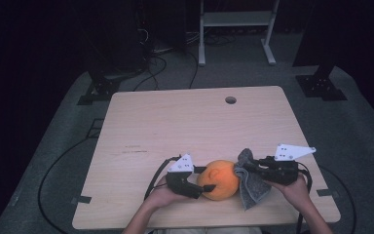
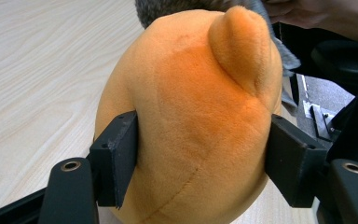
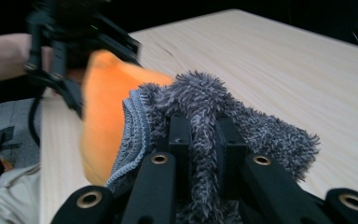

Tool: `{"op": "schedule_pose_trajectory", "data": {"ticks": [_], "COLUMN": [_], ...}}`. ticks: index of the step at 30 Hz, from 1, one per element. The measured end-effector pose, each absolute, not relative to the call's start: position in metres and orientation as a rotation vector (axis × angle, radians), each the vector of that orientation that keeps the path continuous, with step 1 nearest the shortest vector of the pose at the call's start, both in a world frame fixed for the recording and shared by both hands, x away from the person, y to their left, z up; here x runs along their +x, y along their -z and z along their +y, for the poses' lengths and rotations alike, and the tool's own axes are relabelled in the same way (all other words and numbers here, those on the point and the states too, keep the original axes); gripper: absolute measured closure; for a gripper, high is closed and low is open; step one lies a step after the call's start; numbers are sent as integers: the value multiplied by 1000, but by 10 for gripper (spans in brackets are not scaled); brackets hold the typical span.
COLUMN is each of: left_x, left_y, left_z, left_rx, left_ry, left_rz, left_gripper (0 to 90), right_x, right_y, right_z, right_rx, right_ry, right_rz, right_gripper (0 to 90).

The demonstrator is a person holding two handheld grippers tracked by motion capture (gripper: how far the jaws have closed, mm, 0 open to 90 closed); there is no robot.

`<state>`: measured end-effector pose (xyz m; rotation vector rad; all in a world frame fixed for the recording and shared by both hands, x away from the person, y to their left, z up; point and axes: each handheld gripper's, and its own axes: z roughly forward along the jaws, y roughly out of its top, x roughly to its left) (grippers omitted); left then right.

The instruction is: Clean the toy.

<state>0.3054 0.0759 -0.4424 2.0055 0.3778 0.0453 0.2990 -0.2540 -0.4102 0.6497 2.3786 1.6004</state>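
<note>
Left gripper (image 2: 200, 158) grasps the orange plush toy (image 2: 191, 107); right gripper (image 3: 203, 140) grasps the grey cloth (image 3: 200, 102) against it.

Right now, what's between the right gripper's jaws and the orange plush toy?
The grey cloth: the right gripper pinches it, and in the right gripper view it lies against the orange plush toy.

Surface (image 1: 175, 122): pale wood-grain top with rounded corners
Hole (image 1: 231, 100): small round opening near the far edge of the surface
Floor (image 1: 360, 141): grey carpet, black cables (image 1: 53, 170) trailing across it
Far side: white metal frame (image 1: 236, 29) standing on the floor, black stand feet (image 1: 321, 85) at both sides
Light: surface lit, room behind dark
</note>
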Motion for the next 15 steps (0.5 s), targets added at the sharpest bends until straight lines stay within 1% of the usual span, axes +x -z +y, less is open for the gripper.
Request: {"op": "schedule_pose_trajectory", "data": {"ticks": [3, 8, 9, 12, 13, 15], "left_x": [307, 310, 312, 314, 315, 315], "left_y": [443, 442, 442, 442, 443, 443], "left_z": [79, 82, 86, 88, 88, 85], "left_rx": [2004, 2013, 2005, 1994, 1988, 1985], "left_ry": [-43, -21, -5, 12, 15, 12], "left_rz": [387, 397, 412, 429, 433, 438], "left_gripper": [319, 328, 334, 339, 343, 348], "right_x": [300, 304, 303, 301, 299, 292], "right_y": [413, 427, 437, 441, 440, 424], "right_z": [-244, -251, -256, -257, -258, -253], "right_rx": [620, 707, 751, 770, 763, 688], "right_ry": [-1572, -1624, -1540, -1492, -1500, -1575], "right_rz": [2404, 2415, 2448, 2473, 2460, 2399], "right_gripper": [791, 791, 791, 791, 791, 792]}}
